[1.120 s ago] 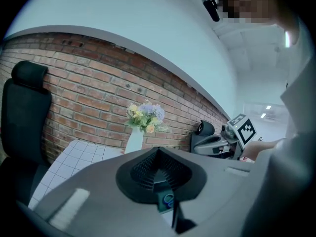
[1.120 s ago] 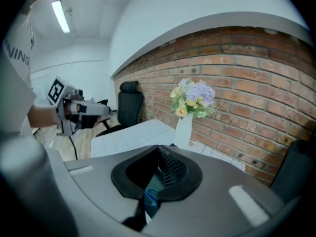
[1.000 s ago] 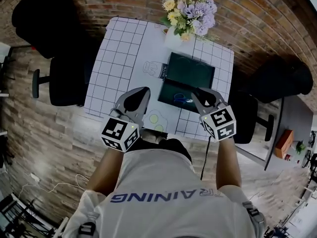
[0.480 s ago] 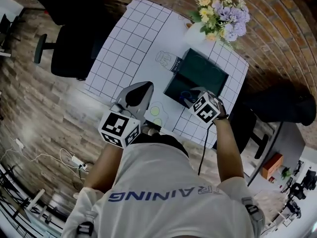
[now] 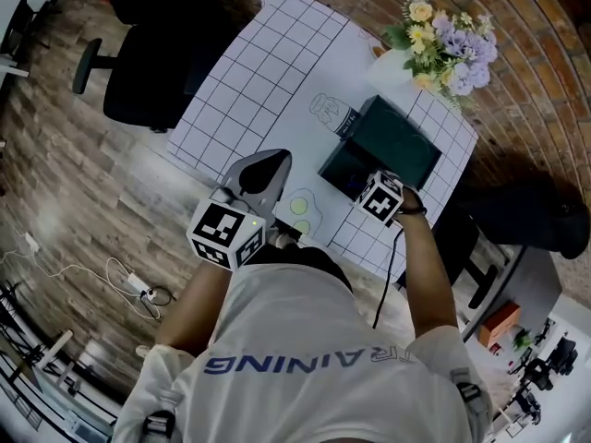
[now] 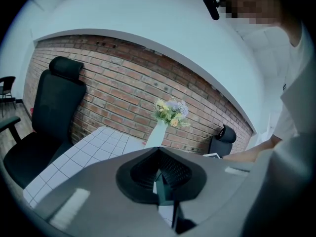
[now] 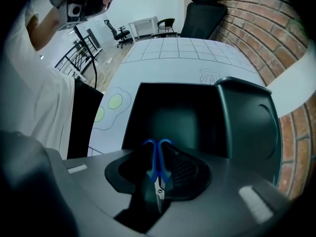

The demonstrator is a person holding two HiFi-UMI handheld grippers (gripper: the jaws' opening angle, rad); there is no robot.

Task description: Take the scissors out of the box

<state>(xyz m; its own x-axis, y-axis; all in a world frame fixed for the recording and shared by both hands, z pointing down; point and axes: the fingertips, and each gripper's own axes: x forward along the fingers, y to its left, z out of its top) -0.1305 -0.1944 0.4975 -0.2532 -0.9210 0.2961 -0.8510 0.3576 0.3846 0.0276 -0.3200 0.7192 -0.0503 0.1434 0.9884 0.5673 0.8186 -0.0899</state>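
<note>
Nearest, at 6 o'clock in the head view, the person's white shirt (image 5: 323,358) is filling the bottom of the frame. Just beyond it, at 9 o'clock of the body, the left gripper (image 5: 268,160) is hovering over the near edge of the table (image 5: 268,72), clenched with nothing between its jaws, pointing toward 12 o'clock.

At 3 o'clock from it, the right gripper (image 7: 155,149) is pointing straight down into the open dark box (image 5: 343,166). Its jaws have just been closing and are now grasping the scissors (image 7: 158,174), the pads pressing the blue handles from both sides. The scissors are still sitting inside the box, blades toward the camera.

The raised lid (image 5: 392,137) is standing at 1 o'clock of the box. Farther on, at 1 o'clock, flowers (image 5: 443,40) are standing near the table's far corner. A black chair (image 5: 157,72) is waiting at 10 o'clock.
</note>
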